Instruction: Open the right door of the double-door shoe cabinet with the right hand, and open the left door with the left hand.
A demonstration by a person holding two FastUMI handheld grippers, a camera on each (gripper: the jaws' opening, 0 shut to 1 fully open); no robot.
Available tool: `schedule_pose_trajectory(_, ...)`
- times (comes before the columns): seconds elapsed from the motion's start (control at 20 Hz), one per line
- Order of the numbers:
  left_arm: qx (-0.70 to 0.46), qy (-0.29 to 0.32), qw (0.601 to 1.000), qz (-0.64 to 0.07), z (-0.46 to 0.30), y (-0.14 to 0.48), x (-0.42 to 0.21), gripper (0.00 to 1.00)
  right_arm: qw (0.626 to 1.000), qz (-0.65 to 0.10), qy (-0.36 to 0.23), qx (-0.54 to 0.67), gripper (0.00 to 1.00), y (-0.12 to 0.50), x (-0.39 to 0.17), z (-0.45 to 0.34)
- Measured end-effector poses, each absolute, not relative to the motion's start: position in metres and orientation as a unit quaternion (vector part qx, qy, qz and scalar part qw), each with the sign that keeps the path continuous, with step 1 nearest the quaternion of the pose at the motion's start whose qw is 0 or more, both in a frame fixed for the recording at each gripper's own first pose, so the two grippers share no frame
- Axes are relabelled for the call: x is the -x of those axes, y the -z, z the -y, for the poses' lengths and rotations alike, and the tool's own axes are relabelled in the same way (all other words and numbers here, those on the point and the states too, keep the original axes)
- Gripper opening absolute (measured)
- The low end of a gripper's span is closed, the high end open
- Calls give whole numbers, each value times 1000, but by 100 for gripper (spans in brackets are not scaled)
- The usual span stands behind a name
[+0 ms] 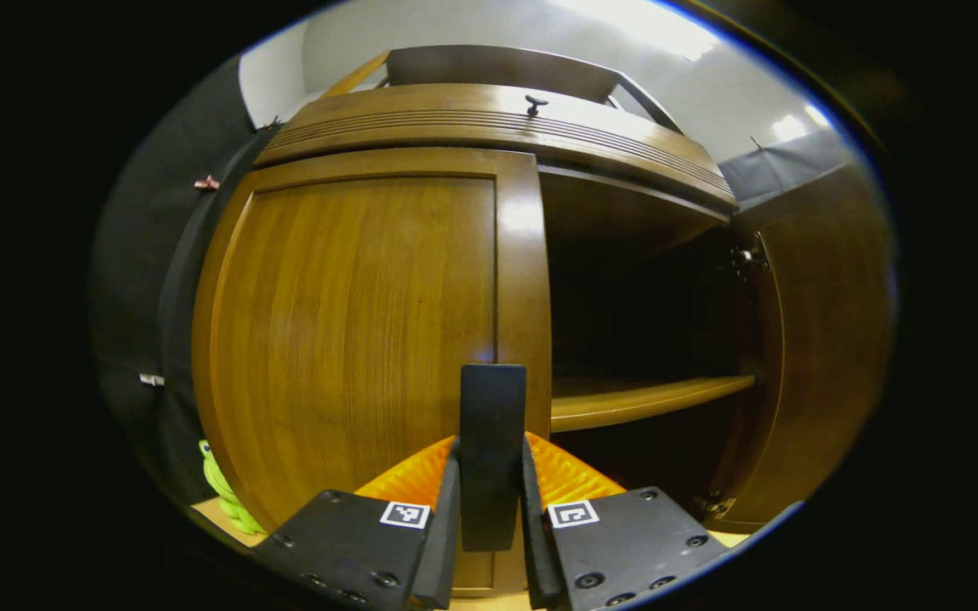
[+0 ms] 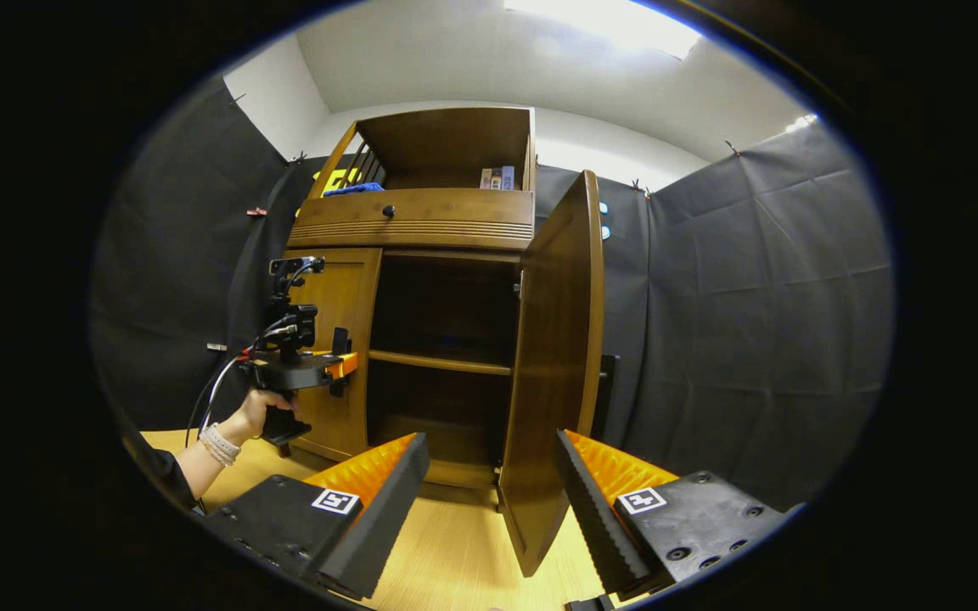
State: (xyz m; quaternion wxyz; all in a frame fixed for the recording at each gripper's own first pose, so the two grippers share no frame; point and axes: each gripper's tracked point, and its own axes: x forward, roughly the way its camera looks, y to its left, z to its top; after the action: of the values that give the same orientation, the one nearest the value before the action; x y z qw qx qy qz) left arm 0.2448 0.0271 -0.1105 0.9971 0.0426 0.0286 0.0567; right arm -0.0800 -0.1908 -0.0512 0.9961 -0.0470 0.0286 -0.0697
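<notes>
**Left fingers clamped on the left door's handle; right door stands open**

In the left gripper view, the brown wooden double-door shoe cabinet fills the frame. Its left door sits closed against the cabinet front. The left gripper has its fingers drawn nearly together, both pressing on the dark upright handle at that door's inner edge. To the right, the compartment is exposed, with a pale wooden shelf crossing it, and the right door is swung wide.

In the right gripper view, a person's hand holds the left gripper at the closed left door. The right door stands swung outward, edge toward the camera. The right gripper hangs near that door with fingers spread wide, touching nothing, over the light wooden floor.
</notes>
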Motion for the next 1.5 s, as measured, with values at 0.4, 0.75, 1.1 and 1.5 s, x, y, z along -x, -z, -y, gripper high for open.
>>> schedule_pose_trajectory(0.4, -16, -25, 998, -48, -24, 104, -231, 29, 996, -17, 83, 16, 93, 40, 86, 190)
schedule_pose_trajectory(0.75, 6, 26, 998, -52, -20, 97, -173, 29, 998, -24, 57, 10, 93, 44, 80, 152)
schedule_pose_trajectory(1.1, 11, 46, 998, -52, -33, 89, -123, 30, 999, -37, 6, 4, 94, 53, 69, 105)
schedule_pose_trajectory(1.5, 10, 43, 998, -54, -55, 80, -81, 30, 998, -40, -47, -27, 93, 60, 54, 60)
